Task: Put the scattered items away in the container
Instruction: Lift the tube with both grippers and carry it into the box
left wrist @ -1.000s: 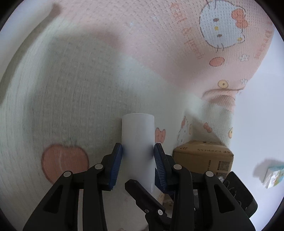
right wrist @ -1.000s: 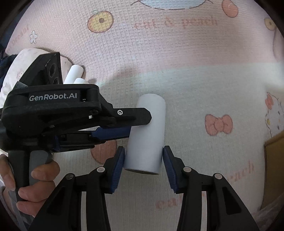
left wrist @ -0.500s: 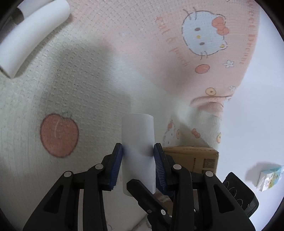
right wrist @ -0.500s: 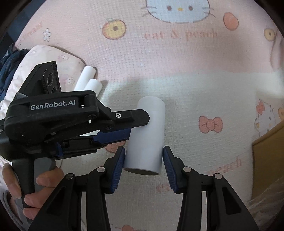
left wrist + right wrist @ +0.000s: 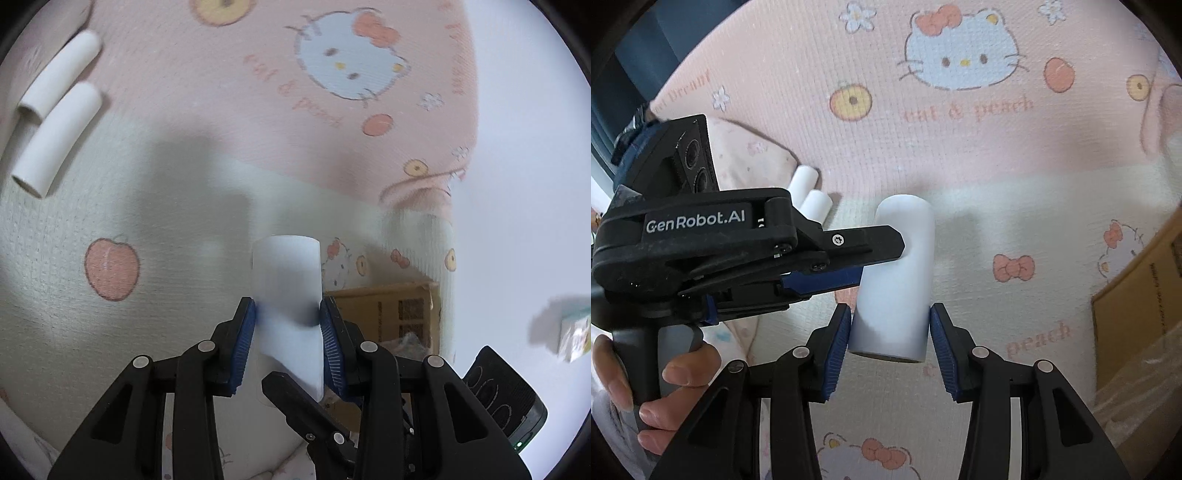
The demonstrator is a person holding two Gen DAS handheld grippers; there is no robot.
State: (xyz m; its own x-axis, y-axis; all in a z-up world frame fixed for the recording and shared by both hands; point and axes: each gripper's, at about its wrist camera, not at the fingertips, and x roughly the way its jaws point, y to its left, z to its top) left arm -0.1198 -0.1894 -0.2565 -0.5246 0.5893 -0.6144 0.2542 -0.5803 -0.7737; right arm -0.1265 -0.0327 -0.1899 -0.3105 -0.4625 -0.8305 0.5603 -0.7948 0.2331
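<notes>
Clearly both hand-held grippers, left (image 5: 286, 334) and right (image 5: 888, 338), were clamped on one white tube (image 5: 895, 273), held above the bedspread (image 5: 979, 177). Its long axis ran straight ahead from the right one. The cardboard box (image 5: 1137, 295) lay off to the right, nearer that hand.

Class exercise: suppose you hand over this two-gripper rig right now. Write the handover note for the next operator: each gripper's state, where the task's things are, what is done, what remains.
Left gripper: shut on the thick white tube.
Right gripper: shut on the same tube, at its near end; both grip it together, clear of the blanket.
Two thin white tubes lie side by side on the blanket, untouched.
Cardboard box sits beyond the blanket's edge, to the right; what it holds cannot be told.
Done: thick tube picked up.
Left: carry it to the box, release, then fetch the two thin tubes.
</notes>
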